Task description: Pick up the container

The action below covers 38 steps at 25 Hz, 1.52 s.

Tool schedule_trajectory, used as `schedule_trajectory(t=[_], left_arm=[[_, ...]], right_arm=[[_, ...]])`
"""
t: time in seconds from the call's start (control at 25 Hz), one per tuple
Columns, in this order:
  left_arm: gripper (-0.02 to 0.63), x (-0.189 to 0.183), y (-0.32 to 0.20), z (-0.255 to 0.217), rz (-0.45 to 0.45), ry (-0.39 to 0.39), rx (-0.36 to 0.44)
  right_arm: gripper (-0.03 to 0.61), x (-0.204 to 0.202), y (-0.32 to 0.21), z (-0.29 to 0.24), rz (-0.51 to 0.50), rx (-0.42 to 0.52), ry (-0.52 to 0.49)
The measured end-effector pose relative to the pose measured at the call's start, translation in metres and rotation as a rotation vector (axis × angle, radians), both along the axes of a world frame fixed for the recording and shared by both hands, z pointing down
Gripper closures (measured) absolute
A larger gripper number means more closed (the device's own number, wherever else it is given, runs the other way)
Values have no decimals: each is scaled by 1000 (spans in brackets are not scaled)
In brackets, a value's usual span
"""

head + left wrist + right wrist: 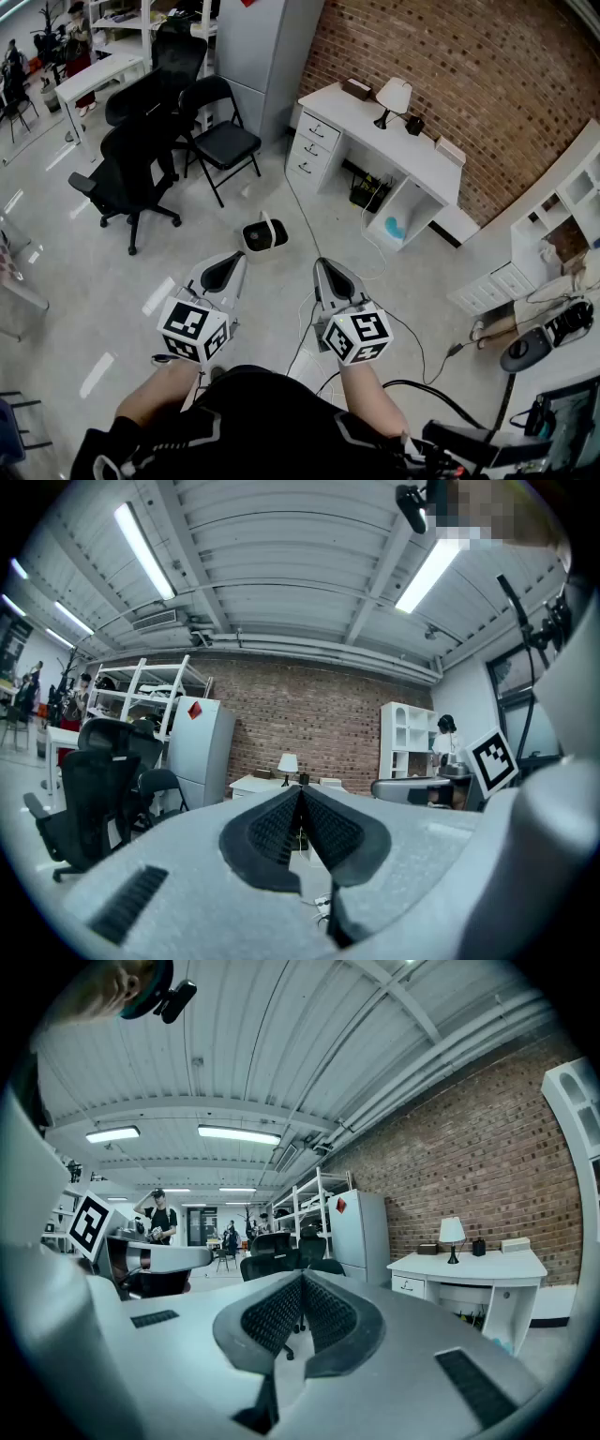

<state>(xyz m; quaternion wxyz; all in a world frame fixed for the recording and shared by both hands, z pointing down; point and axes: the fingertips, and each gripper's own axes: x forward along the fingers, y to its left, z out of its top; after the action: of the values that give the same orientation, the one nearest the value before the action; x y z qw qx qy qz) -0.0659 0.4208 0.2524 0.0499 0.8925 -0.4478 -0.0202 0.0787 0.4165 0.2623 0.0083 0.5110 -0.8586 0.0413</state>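
White container [263,235] on floor [112,272] ahead of left hand-held gripper [233,260], right hand-held gripper [322,265].

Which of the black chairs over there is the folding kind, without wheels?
The folding chair nearest the white desk: thin metal legs, flat seat. The office chair to its left sits on a wheeled star base.
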Motion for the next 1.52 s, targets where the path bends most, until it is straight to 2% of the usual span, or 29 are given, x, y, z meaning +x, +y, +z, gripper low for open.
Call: schedule_trajectory(t=[0.12,0.28,0.56,0.96,1.4,1.52], left_arm=[[606,6,4,-5,40,22,-12],[606,2,2,-2,36,12,-13],[606,-3,3,20,49,40,-80],[606,-20,5,40,43,44,-122],[606,-54,-3,39,93,71,-98],[606,-62,0,42,139,75,-71]], right_arm=[[571,-4,1,-3,4,-3,-1],[571,-6,2,-2,10,-1,8],[571,-11,2,4,15,-24,-5],[571,-26,-2,9,2,-17,7],[571,-52,-7,10,37,-3,12],[571,-61,-2,15,57,-8,17]])
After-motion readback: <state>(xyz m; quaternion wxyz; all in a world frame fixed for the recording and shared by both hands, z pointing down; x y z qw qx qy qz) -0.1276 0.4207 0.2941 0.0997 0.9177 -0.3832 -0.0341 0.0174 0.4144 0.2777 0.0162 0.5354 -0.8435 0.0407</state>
